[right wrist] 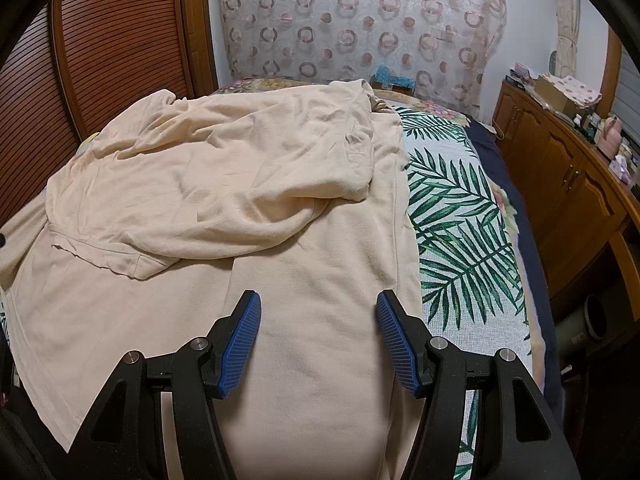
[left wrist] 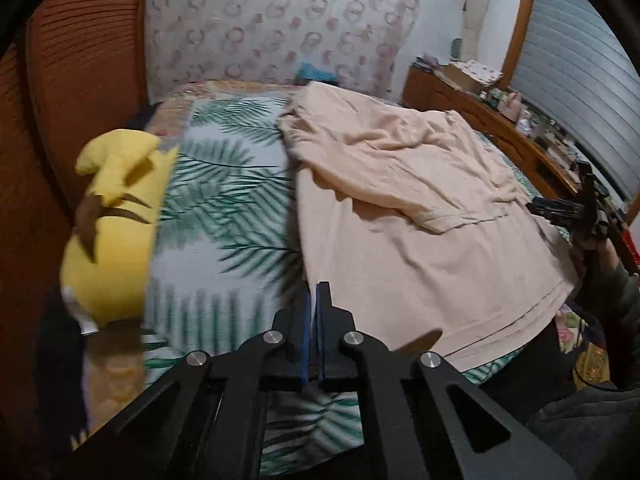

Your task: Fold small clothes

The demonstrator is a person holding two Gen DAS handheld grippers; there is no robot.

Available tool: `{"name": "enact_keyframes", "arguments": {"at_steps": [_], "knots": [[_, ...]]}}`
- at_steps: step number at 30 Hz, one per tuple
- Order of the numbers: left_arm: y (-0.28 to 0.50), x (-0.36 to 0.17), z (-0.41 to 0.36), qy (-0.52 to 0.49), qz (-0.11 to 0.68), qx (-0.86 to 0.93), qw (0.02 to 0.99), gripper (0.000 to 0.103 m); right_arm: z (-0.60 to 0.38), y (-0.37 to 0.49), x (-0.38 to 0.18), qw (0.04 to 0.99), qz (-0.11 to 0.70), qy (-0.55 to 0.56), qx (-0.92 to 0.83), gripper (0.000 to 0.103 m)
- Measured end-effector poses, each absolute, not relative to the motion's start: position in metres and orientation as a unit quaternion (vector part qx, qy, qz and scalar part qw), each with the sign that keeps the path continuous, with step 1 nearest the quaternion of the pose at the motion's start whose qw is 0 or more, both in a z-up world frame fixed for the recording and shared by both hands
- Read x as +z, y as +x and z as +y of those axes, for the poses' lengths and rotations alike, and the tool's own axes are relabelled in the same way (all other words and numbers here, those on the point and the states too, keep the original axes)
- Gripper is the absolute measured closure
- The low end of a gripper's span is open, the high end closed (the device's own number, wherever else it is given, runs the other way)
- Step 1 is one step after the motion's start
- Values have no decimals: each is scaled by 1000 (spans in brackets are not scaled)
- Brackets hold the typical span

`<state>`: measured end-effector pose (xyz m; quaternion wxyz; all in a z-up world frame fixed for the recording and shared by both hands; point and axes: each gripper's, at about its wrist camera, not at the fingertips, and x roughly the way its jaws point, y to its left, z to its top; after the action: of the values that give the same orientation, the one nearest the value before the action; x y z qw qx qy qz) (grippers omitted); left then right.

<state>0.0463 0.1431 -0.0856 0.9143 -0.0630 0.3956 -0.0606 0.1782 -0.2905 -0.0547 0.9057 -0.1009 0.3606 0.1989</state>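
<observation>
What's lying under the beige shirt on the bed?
The beige shirt lies on a palm-leaf bedspread, showing beside it. Whatever sits beneath the shirt's middle is covered and cannot be seen.

Both grippers are built alike. The left gripper (left wrist: 316, 304) and the right gripper (right wrist: 318, 340) have matte black frames with angular linkage arms, triangular cut-outs and round silver pivot screws (right wrist: 437, 343). Their fingers (right wrist: 242, 344) carry blue ribbed pads. In the left wrist view, a dark grey-green sleeve (left wrist: 624, 300) covers the person's arm at the right edge.
</observation>
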Motion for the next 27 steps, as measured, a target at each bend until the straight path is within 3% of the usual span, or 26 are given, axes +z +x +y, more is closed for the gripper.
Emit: {"name": "enact_keyframes", "arguments": {"at_steps": [21,26,27], "knots": [[36,-100,172,-53,411,1,910,100,-291,178,-56,906,361,-101,199,40],[35,-85,166,-52,382,0,923,99,-291,178,-56,906,361,-101,199,40],[36,-80,164,-47,375,1,926,95,-291,178,-56,906,361,-101,199,40]]}}
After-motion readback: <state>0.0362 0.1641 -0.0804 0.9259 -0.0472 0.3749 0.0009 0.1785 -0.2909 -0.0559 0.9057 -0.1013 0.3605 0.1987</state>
